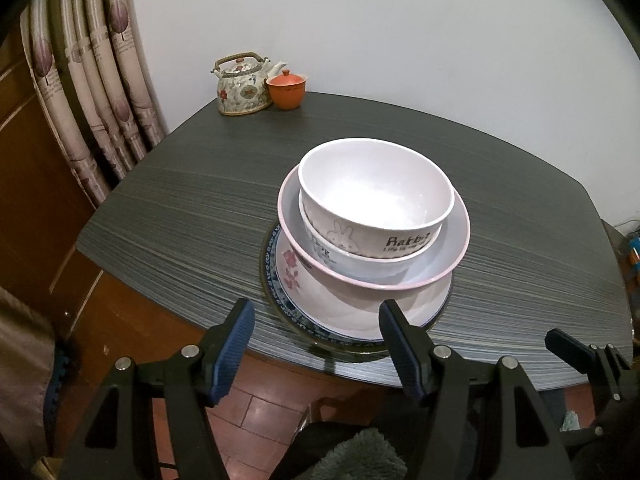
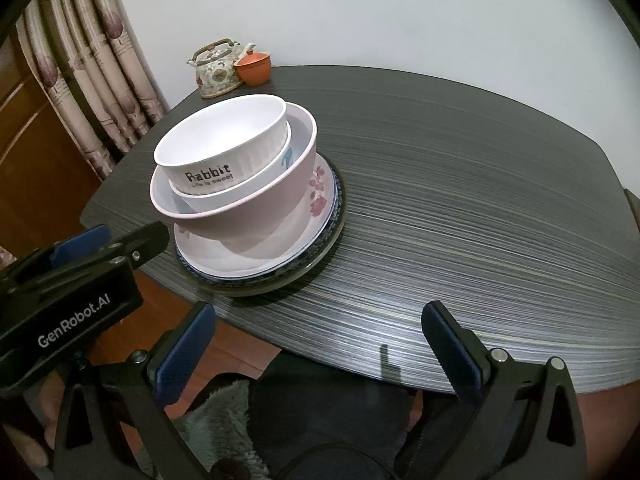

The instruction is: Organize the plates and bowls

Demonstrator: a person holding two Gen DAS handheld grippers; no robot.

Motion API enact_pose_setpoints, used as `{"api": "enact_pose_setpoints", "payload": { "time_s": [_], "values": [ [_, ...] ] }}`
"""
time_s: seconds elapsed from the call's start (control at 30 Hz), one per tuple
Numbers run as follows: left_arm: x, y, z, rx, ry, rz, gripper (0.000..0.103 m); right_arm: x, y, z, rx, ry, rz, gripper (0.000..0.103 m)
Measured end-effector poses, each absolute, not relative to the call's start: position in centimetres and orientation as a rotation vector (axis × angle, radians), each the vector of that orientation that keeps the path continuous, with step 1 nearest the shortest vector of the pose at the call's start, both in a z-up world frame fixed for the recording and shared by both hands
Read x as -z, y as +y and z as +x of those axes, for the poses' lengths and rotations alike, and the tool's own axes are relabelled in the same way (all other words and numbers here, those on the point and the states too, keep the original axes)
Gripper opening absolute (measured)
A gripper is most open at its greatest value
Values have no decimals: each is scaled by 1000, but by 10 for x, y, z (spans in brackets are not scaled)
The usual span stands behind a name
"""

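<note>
We find the left gripper with its black arms and blue ribbed pads spread apart, nothing between them — it hangs at the near edge of the dark striped tabletop, just short of the stacked crockery. The right gripper is likewise spread wide and empty, poised over the near table edge, to the right of the stack as its own camera sees it.

We note the stack standing near the front of the table. At the bottom lies a dark-rimmed glass plate; on it a blue-patterned plate, of which only the rim shows; on that a white plate with pink flowers. Above the plates sits a wide pale pink bowl, tilted rather than level. Inside it we see a white bowl with a blue motif, and nested in that a white ribbed bowl lettered "Rabbit", uppermost.

At the far corner of the table, well apart from the stack, stand a floral ceramic teapot with a hoop handle and an orange lidded cup, just beside each other. A patterned curtain hangs to the left — a white wall behind.
</note>
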State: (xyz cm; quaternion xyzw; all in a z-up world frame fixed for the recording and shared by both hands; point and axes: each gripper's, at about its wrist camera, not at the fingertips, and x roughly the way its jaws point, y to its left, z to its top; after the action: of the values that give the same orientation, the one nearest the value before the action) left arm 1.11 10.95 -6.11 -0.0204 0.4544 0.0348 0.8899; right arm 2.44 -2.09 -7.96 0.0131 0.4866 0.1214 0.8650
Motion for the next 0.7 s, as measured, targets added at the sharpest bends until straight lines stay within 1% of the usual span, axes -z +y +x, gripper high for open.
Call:
{"api": "enact_pose_setpoints", "payload": {
  "time_s": [0.7],
  "values": [
    [63,109,12,-59,954,-44,66,80,-17,25,-261,1024,22,102]
  ]
}}
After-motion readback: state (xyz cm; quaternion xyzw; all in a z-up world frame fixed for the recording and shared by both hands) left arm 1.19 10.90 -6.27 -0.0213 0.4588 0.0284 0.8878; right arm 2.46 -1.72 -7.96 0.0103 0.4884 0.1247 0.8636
